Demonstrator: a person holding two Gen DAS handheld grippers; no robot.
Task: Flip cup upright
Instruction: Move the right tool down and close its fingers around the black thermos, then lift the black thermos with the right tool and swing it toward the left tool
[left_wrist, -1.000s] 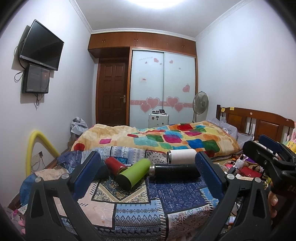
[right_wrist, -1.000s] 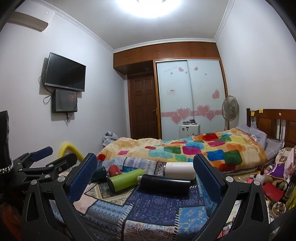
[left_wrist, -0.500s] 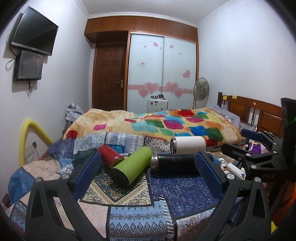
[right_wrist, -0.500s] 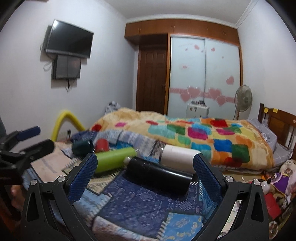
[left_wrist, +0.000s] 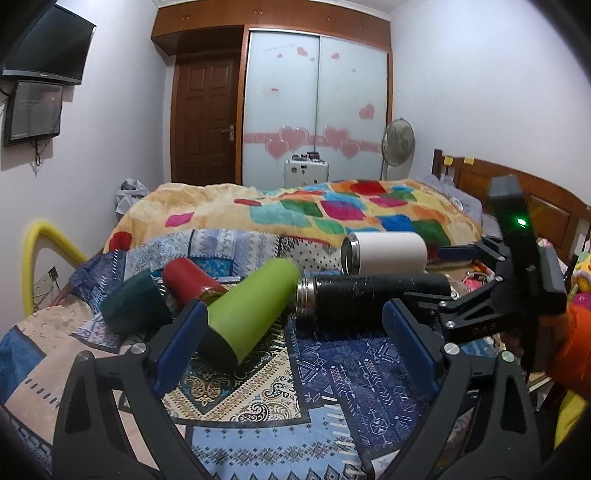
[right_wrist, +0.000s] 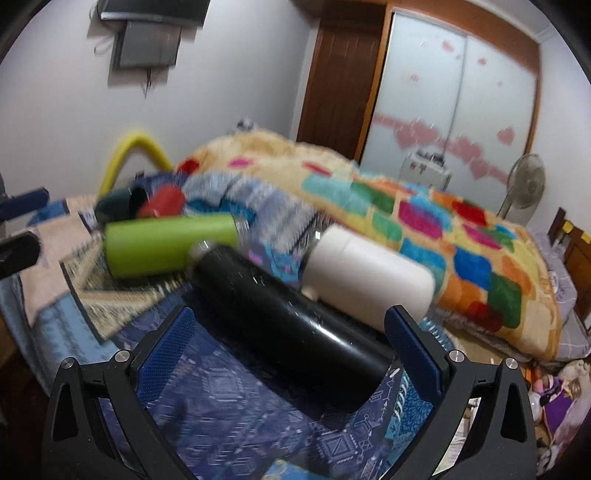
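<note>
Several cups lie on their sides on a patterned blue cloth (left_wrist: 332, 373): a black one (left_wrist: 373, 297) (right_wrist: 291, 317), a white one (left_wrist: 388, 253) (right_wrist: 369, 277), a green one (left_wrist: 251, 314) (right_wrist: 170, 243), a red one (left_wrist: 190, 278) (right_wrist: 164, 201) and a dark green one (left_wrist: 133, 306) (right_wrist: 116, 205). My left gripper (left_wrist: 295, 339) is open, just short of the green and black cups. My right gripper (right_wrist: 288, 354) is open, with the black cup's base end between its fingers; it also shows in the left wrist view (left_wrist: 461, 288).
A bed with a colourful patchwork blanket (left_wrist: 332, 214) lies behind the cloth. A yellow tube (left_wrist: 37, 258) arcs at the left wall. A fan (left_wrist: 399, 144) and a wooden headboard (left_wrist: 535, 199) are at the right. Clutter lies at the lower right (right_wrist: 554, 387).
Both grippers have moved forward and down toward the cups. The right gripper has closed in around the black cup's base end. The cups have not moved.
</note>
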